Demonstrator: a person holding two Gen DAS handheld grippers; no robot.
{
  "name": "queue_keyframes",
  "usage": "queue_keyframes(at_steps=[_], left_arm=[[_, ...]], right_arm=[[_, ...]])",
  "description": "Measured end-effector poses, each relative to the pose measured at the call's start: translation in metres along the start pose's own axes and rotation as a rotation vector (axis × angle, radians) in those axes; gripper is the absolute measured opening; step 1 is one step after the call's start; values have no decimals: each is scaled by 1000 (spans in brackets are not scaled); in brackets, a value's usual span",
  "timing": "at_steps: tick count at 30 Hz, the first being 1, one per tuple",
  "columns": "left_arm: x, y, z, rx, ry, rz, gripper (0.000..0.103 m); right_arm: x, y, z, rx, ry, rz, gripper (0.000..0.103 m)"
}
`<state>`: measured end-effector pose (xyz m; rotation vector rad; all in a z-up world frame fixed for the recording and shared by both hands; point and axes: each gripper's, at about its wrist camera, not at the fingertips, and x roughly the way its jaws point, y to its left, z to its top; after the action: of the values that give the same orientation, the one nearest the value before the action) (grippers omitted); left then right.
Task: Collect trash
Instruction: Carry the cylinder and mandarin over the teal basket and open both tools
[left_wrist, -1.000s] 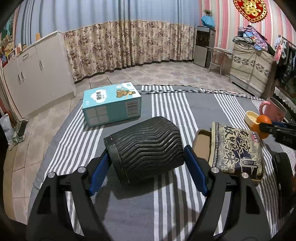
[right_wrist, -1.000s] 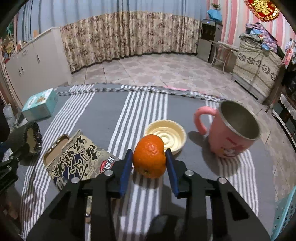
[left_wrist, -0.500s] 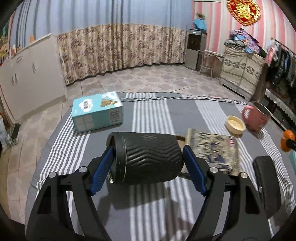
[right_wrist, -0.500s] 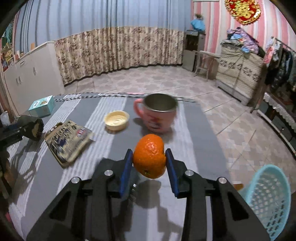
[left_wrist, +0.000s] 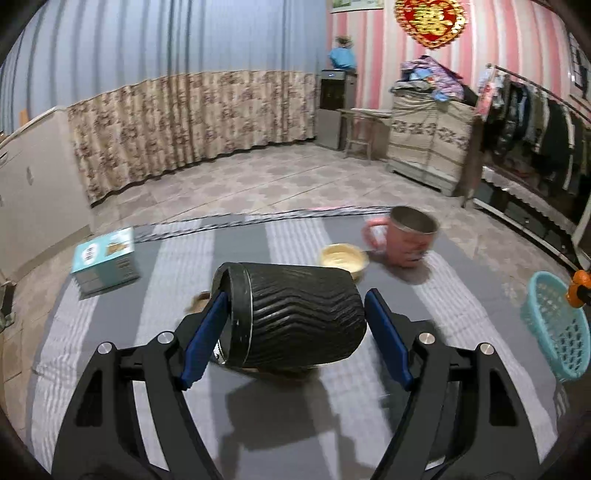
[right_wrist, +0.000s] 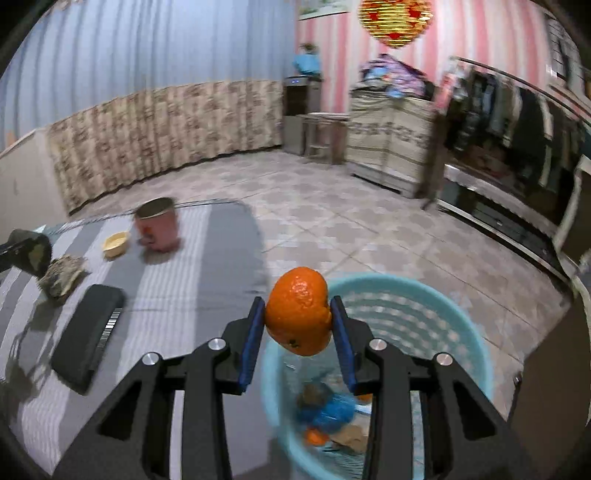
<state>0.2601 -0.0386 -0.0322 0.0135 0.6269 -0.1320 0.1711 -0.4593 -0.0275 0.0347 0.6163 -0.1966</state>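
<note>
The orange (right_wrist: 297, 311) is pinched between the blue pads of the right gripper (right_wrist: 298, 332) and is carried clear of the table, directly over the near rim of the basket (right_wrist: 461, 325). The basket lies just below and ahead of that gripper, beside the table's right edge; scraps are already seen at its bottom. A release there is judged enough to drop the fruit in.

The left gripper (left_wrist: 295, 334) is closed to a wide span around the black ribbed cup (left_wrist: 295, 317), whose long axis runs crosswise from pad to pad, mouth to the left. From it the basket (left_wrist: 554, 325) lies well off to the right, so the right gripper is nearer.

The box (left_wrist: 105, 260) bears print that cannot be read; the black case (right_wrist: 86, 334) shows only a barcode.
</note>
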Motion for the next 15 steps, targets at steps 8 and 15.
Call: queue_keyframes(at_steps=[8, 15], left_arm=[[-3, -103, -3, 86, -29, -95, 74], [5, -185, -16, 159, -29, -187, 74]], right_arm=[[11, -62, -18, 111, -17, -92, 37], [20, -77, -21, 105, -25, -129, 37]])
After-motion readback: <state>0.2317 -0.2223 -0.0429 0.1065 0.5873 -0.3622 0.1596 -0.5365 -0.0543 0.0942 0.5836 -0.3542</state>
